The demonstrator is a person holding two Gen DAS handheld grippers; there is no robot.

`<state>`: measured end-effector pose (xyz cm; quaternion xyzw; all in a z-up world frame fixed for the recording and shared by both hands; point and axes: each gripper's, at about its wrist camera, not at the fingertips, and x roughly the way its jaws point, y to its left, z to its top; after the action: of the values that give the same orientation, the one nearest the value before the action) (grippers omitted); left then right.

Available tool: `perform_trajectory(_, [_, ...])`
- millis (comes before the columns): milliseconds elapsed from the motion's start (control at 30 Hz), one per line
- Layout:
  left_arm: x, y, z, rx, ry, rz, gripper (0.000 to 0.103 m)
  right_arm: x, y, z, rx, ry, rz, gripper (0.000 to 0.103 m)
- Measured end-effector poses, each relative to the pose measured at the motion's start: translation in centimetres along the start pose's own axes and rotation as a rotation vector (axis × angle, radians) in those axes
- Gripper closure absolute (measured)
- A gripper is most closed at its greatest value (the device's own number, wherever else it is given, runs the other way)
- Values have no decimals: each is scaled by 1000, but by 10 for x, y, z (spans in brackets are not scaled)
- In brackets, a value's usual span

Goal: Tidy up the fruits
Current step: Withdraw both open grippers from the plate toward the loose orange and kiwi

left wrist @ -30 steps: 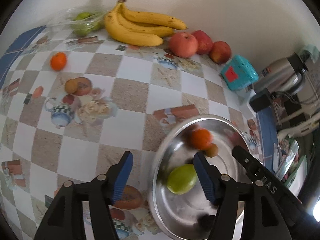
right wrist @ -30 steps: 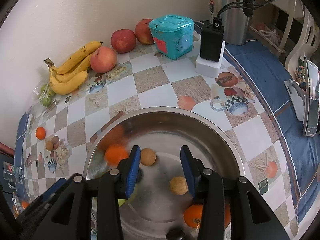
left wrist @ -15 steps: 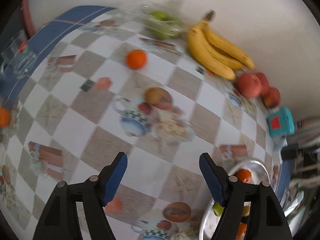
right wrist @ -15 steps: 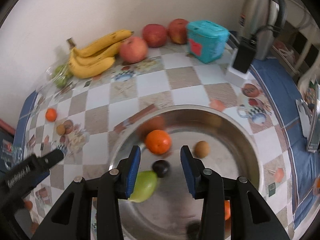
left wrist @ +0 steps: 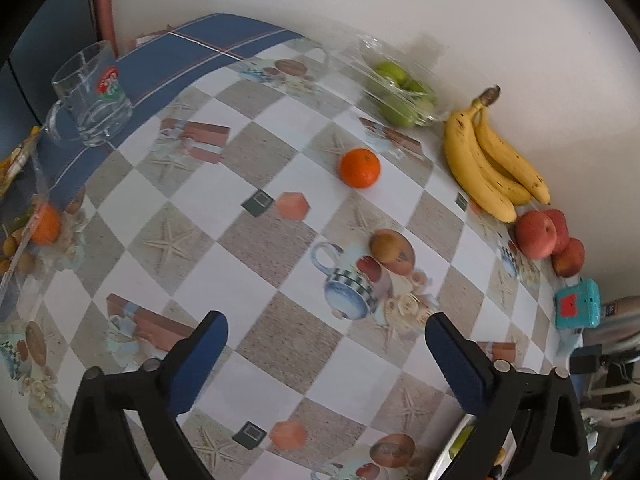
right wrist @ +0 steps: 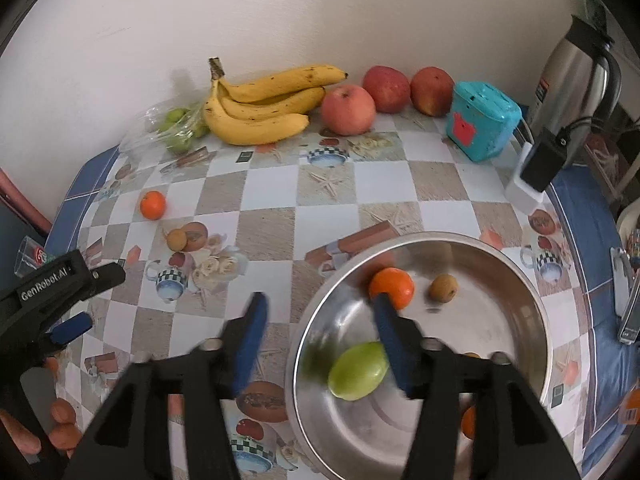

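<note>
My left gripper hangs over the checked tablecloth, jaws wide and still opening, nothing between them. Beyond it lie a loose orange and a small brown fruit. My right gripper straddles the left rim of the steel bowl; its blurred jaws are opening and hold nothing. In the bowl sit an orange, a small brown fruit and a green fruit. In the right wrist view, the left gripper shows at the far left.
Bananas, three apples and bagged green fruit line the back wall. A teal box, kettle and charger stand at the right. A glass mug and another orange are at the far left.
The left gripper swung left, away from the bowl and out over the tablecloth, and its jaws widened. The right gripper shifted left to the bowl's rim and opened. Fruit in the bowl rolled.
</note>
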<state>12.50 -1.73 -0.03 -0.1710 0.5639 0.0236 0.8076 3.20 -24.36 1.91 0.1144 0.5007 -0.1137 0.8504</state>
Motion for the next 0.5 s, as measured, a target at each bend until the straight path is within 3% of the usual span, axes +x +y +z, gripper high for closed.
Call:
perform_trajectory(67, [2,0,0,2,1,10,2,2,3,-1,-14,6,-2,43])
perform_trajectory(133, [4,0,-1,9,7,18,1,4,5,-2,-19,8,-5,32])
perform_trajectory(267, [8,-3,-4,25,14,40,0,6,6,-3,-21,4,-1,24])
perform_trajectory(333, [8,-3,-4,34,12,54,0,7,6,-3,-27,-1,-10,16])
perform_trajectory(500, [10,-3,-5,45,16,68,0,11,4,-4,-25,6,-36,11])
